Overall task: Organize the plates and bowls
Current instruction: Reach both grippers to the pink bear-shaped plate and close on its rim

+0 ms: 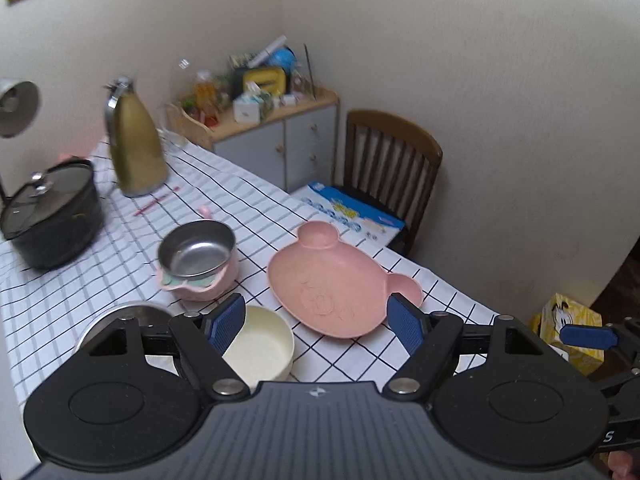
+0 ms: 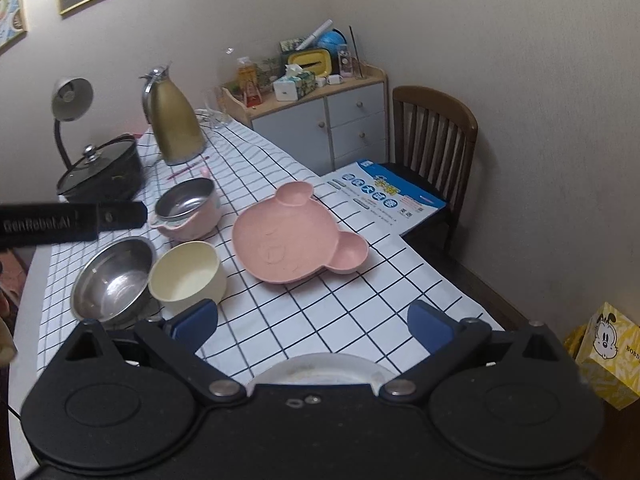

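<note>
Overall, checkered tablecloth (image 2: 320,320) bare at near right, up to table edge. Pink bear-shaped plate (image 2: 296,236) mid-table, well apart from bowls. Steel bowl (image 2: 112,280) touching cream bowl (image 2: 188,272); steel-lined pink bowl (image 2: 188,212) just behind. White plate (image 2: 320,368) at near edge. Left gripper (image 1: 316,320) spread wide, holding nothing; right gripper (image 2: 316,324) likewise.

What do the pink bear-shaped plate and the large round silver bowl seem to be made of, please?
The pink bear-shaped plate looks like matte plastic or wheat-straw composite: dull and scuffed, with no glare. The large round silver bowl seems to be stainless steel: it is mirror-bright, with reflections inside.
</note>
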Motion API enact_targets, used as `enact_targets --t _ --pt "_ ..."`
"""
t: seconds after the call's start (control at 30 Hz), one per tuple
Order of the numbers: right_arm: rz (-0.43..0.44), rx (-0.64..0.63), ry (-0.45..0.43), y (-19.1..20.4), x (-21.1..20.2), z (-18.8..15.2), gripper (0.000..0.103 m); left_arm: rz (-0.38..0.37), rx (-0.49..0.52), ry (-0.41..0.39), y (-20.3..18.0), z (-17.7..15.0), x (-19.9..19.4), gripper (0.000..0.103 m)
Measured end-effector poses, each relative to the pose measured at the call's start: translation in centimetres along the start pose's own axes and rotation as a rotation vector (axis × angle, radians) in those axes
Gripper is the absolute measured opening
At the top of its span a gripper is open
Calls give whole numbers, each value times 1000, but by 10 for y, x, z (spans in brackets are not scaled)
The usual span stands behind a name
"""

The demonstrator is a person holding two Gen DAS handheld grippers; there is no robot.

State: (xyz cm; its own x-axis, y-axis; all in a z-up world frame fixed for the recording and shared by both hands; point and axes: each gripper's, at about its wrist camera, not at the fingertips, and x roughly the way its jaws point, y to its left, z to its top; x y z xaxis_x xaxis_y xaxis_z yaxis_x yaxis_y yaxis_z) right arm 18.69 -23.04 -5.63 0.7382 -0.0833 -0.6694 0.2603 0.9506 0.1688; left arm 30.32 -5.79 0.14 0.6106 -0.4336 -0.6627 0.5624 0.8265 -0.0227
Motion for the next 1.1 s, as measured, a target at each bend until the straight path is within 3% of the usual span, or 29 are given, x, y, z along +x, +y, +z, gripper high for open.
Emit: enact_targets --t 0.33,0.53,0.73,1.0,1.1 --pt "-20 56 107 -12 77 21 97 25 78 126 12 49 105 77" --pt "-25 104 171 -14 123 29 89 36 94 195 23 73 167 77" --pt "-20 227 242 -24 161 33 78 15 123 259 26 79 220 77" --pt "-13 334 285 -30 192 33 73 -3 149 344 30 84 279 77" --pt "0 378 288 -34 201 34 65 -12 140 362 34 84 293 76"
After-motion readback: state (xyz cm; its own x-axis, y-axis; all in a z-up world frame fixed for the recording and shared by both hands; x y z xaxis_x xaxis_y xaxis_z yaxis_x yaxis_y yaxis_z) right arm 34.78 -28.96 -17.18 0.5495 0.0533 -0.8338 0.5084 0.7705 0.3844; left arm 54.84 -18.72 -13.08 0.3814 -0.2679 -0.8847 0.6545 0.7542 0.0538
